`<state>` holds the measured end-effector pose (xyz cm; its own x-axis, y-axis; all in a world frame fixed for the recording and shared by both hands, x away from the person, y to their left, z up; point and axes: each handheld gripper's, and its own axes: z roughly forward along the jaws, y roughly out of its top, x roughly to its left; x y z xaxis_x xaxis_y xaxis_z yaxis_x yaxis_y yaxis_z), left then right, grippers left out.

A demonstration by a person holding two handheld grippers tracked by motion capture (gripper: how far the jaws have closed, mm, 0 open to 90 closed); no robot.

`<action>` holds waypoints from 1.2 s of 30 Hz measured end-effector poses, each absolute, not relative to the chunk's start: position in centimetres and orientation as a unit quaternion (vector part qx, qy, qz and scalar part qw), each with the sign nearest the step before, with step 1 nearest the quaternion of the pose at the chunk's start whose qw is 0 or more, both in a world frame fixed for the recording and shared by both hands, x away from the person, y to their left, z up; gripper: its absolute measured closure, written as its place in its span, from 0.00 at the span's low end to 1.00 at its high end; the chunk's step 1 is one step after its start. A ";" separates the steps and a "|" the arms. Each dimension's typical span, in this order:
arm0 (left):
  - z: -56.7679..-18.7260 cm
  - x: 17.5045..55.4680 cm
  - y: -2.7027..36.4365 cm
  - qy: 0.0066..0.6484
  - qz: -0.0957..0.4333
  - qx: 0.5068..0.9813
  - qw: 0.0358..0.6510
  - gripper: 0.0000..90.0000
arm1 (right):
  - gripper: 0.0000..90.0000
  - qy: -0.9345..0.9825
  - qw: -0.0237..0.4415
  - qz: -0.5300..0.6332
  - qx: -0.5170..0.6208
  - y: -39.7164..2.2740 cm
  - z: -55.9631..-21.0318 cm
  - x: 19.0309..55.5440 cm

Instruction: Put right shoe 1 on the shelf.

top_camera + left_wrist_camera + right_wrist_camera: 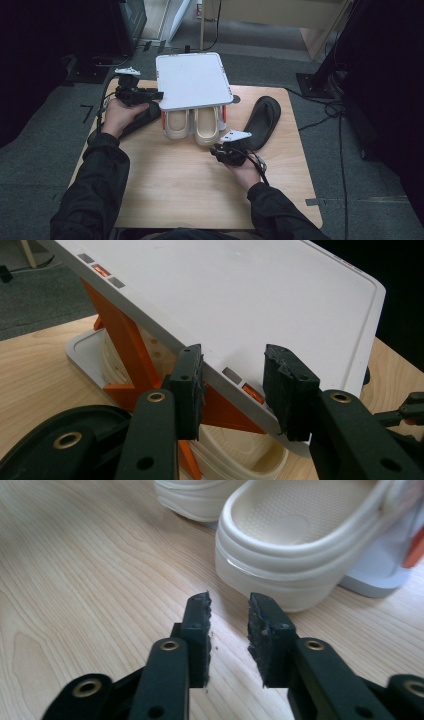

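**Steadying the rack while the right gripper lines up on a cream clog**

The work in hand appears to be shoes and a small shoe rack. The rack [192, 80] stands at the far middle of the wooden table [175, 185], its white top shelf tilted on orange supports, with a pair of cream clogs [192, 125] on the lower tray, heels toward the person. One black slipper [262, 122] lies flat to the right of the rack; another [142, 117] lies at its left, under the left hand.

The left gripper [232, 390] hangs released at the near edge of the white shelf, jaws apart and astride the rim without pressing on it. The right gripper [227, 630] is also empty, jaws narrowly apart above bare wood, just short of the heel of the right clog [300, 535].

To do the step well, the right gripper likely needs to widen, move forward and straddle the thick heel rim rather than push against it, since a push could slide the clog deeper. The left gripper would do best to hold the shelf firmly, so the light rack does not shift.
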<state>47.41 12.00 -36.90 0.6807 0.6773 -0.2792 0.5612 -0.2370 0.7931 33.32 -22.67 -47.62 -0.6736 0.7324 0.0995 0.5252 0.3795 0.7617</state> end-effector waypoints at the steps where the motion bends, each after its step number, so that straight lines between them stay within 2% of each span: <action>1: -36.9 47.4 12.0 0.395 0.061 0.784 0.475 0.67 | 0.80 0.819 0.127 0.406 0.385 -22.5 -47.7 33.5; 9: -36.9 47.3 12.0 0.396 0.061 0.784 0.475 0.68 | 0.82 0.811 0.134 0.415 0.391 -21.4 -47.9 35.0; 12: -36.9 47.3 12.0 0.396 0.061 0.784 0.475 0.68 | 0.81 0.805 0.148 0.418 0.395 -21.0 -47.8 35.6; 23: -36.9 47.3 12.0 0.394 0.062 0.784 0.475 0.68 | 0.79 0.788 0.157 0.428 0.413 -20.5 -48.2 38.3; 30: -36.5 47.0 11.9 0.391 0.075 0.791 0.464 0.63 | 0.74 0.789 0.139 0.436 0.410 -21.0 -47.9 37.6; 36: -35.6 45.7 13.1 0.386 0.076 0.781 0.484 0.58 | 0.68 0.802 0.135 0.443 0.377 -22.2 -46.9 35.8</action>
